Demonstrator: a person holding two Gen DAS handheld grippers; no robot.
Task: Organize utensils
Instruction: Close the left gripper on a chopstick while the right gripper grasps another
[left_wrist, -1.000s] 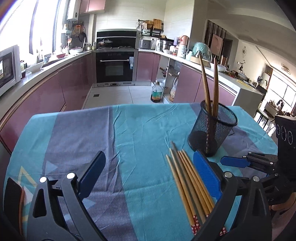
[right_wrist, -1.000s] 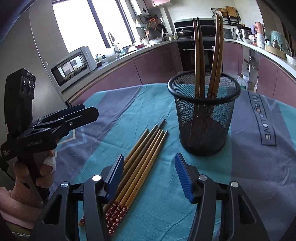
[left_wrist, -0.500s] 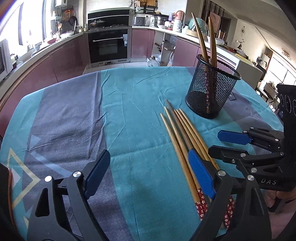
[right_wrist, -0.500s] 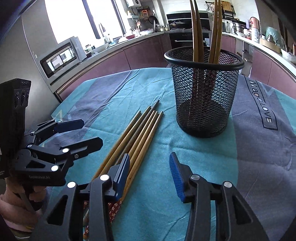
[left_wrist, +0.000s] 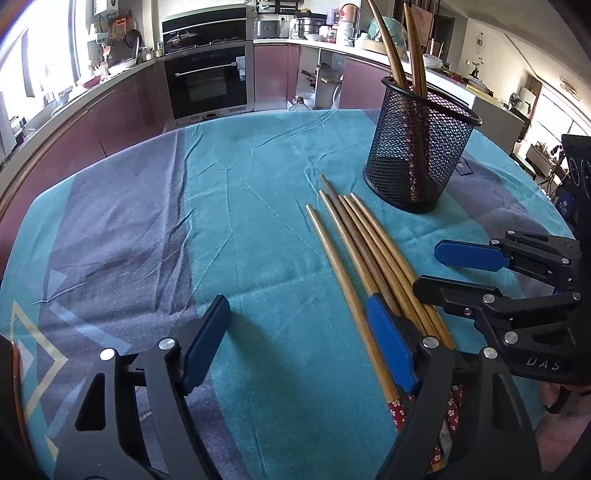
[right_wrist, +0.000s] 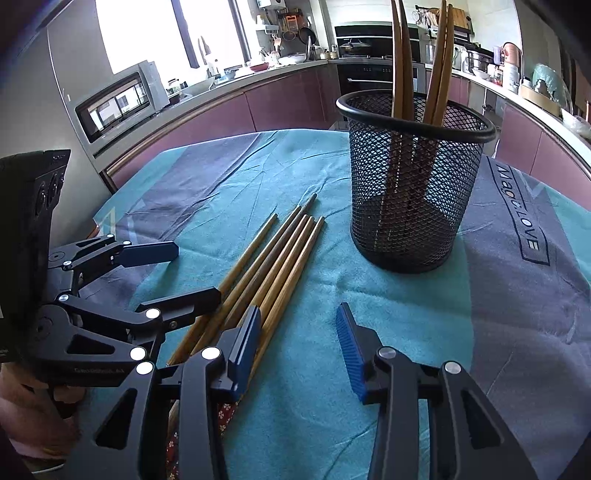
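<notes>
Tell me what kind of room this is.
A home kitchen, most likely: a built-in oven under a hob, a microwave on the counter, and pots and utensils along the worktop.

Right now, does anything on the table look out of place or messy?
Yes. Five chopsticks lie loose on the teal tablecloth, fanned slightly apart beside the black mesh holder, while others already stand inside it. Nothing looks spilled or broken; the cloth is only wrinkled.
</notes>
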